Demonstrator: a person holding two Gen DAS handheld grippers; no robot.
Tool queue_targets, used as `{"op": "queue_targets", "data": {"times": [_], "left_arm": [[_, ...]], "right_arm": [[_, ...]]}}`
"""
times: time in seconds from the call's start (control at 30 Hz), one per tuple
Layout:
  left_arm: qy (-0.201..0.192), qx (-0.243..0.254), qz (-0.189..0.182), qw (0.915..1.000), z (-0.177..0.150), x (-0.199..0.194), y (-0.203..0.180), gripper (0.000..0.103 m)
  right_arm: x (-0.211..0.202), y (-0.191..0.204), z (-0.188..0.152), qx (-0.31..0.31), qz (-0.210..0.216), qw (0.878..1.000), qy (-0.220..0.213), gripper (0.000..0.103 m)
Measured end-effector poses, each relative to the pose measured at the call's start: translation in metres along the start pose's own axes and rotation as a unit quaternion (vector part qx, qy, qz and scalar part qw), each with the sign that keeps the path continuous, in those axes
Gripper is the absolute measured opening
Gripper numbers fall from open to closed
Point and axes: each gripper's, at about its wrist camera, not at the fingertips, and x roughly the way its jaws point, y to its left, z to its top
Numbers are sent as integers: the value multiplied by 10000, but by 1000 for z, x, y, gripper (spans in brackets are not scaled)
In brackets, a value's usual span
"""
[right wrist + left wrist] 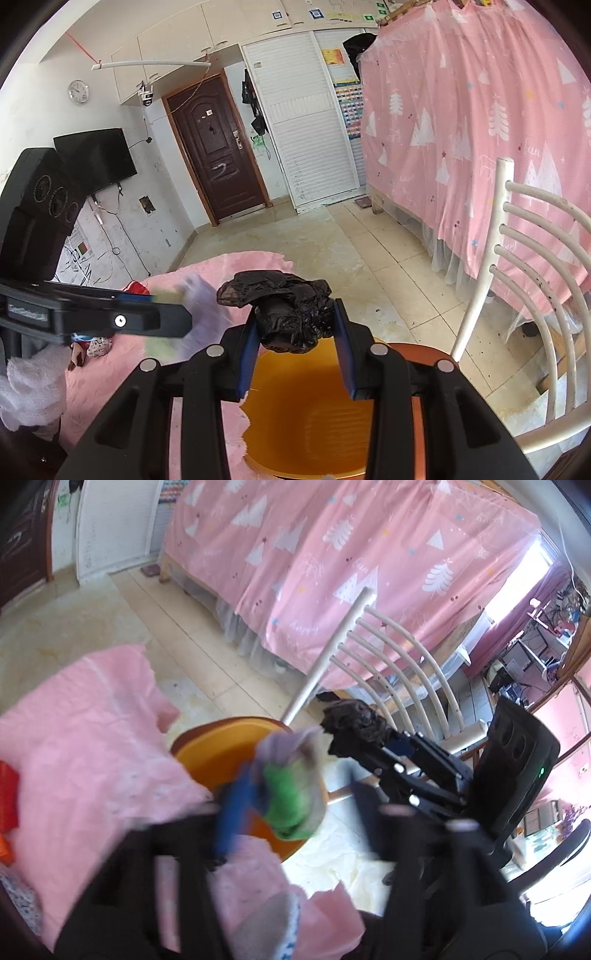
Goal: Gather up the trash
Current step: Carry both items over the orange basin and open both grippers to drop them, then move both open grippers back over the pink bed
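Drop-off step: the right hand-held gripper (295, 328) pinches a crumpled black bag (284, 314) over the orange bin (314, 424); the left hand-held gripper (295, 812), spread, lets a green-and-grey wrapper (291, 775) go. Next, the right one needs spreading.

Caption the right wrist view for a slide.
Right gripper holds a crumpled black bag above the orange bin, beside a white chair.

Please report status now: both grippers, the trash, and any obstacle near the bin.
Right gripper shut on black bag above orange bin. Left gripper open, green-grey wrapper over bin. White chair beside bin.
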Motion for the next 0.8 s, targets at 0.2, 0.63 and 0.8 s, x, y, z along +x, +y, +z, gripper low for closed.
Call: {"op": "queue_targets", "data": {"times": [0.2,0.63,0.8], "left_arm": [[-55,-3,232,9997,-4,-3,-1,71],[-519,-321,1457,9874,-29,-69,36,84],[-776,-442,1700,9814,-43,-101,53,86]], "right_arm": [[15,2,-5,24,57,9998,211,27],[35,29,-3,-139,-303,9985,440,56],[35,55,4,-333,-217,9984,405,56]]}}
